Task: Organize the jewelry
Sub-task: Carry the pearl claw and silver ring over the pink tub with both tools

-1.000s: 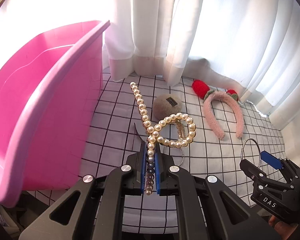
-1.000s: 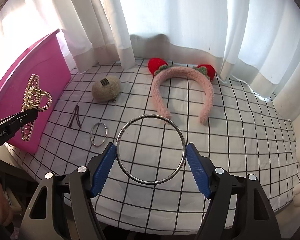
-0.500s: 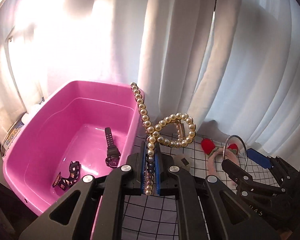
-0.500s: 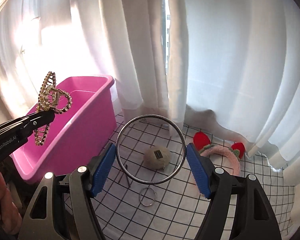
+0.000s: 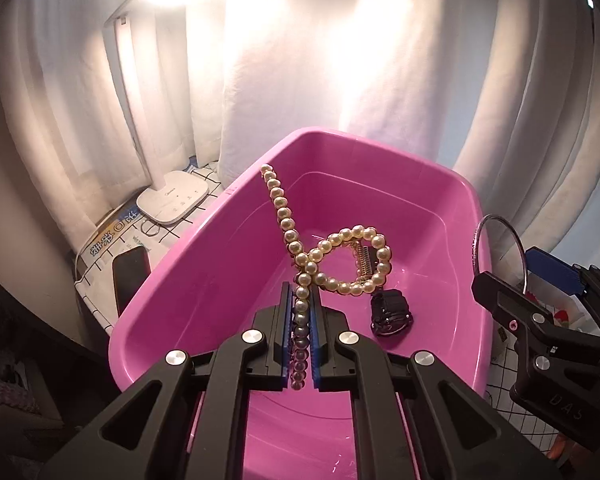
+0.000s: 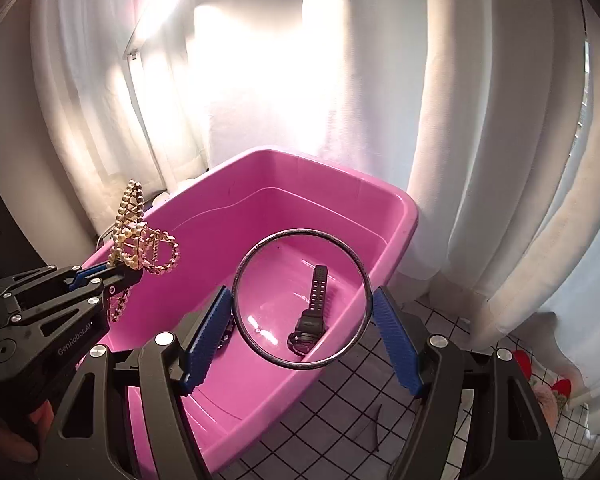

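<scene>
**Pink tub under both grippers**

Left wrist view: the left gripper [image 5: 301, 322] is clamped on a pearl hair claw [image 5: 332, 264], whose beaded arm rises above the blue pads while its looped handle and spring lean right. Directly below lies the pink plastic tub [image 5: 172, 280], with a black wristwatch [image 5: 391, 312] on its floor. At the right edge the right gripper [image 5: 512, 268] holds a silver bangle [image 5: 478, 240] upright over the tub's rim. A white lamp base [image 5: 173, 198] stands left of the tub, beside white curtains [image 5: 300, 60].

Right wrist view: the right gripper [image 6: 303, 312] pinches the silver bangle [image 6: 240, 280] across its width between both blue pads, above the tub [image 6: 404, 216]. The wristwatch [image 6: 312, 312] shows through the ring. At left, the left gripper [image 6: 120, 274] holds the pearl claw [image 6: 140, 240] over the tub's near corner. A checked cloth [image 6: 380, 400] covers the surface beside the tub.
</scene>
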Available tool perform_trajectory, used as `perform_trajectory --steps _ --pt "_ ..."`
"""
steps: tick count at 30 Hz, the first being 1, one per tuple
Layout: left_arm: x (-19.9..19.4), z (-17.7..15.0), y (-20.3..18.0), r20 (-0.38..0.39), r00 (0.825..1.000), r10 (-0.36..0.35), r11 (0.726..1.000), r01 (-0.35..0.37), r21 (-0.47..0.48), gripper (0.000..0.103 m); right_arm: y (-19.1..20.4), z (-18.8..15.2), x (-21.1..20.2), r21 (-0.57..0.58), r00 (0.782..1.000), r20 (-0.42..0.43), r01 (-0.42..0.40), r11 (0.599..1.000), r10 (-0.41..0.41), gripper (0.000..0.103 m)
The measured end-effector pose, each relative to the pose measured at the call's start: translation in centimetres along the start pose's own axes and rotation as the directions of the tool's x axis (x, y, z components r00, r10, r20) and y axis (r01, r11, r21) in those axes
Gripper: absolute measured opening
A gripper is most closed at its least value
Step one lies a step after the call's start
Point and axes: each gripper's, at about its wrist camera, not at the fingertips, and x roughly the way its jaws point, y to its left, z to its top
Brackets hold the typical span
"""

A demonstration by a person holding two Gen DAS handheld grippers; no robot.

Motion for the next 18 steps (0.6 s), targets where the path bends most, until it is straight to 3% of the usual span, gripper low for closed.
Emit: perform_trajectory --steps 11,18 --pt "4.5 -0.4 2.5 -0.108 0.994 0.017 1.000 -0.019 -0.020 0.008 2.7 1.8 6.6 -0.030 0.991 -0.132 -0.006 1.000 0.002 0.070" --pt "5.6 -0.5 3.0 -0.138 0.990 0.028 0.999 -0.032 -0.023 0.010 2.0 1.8 8.7 -0.006 0.983 -0.186 0.005 1.000 -0.006 0.070"
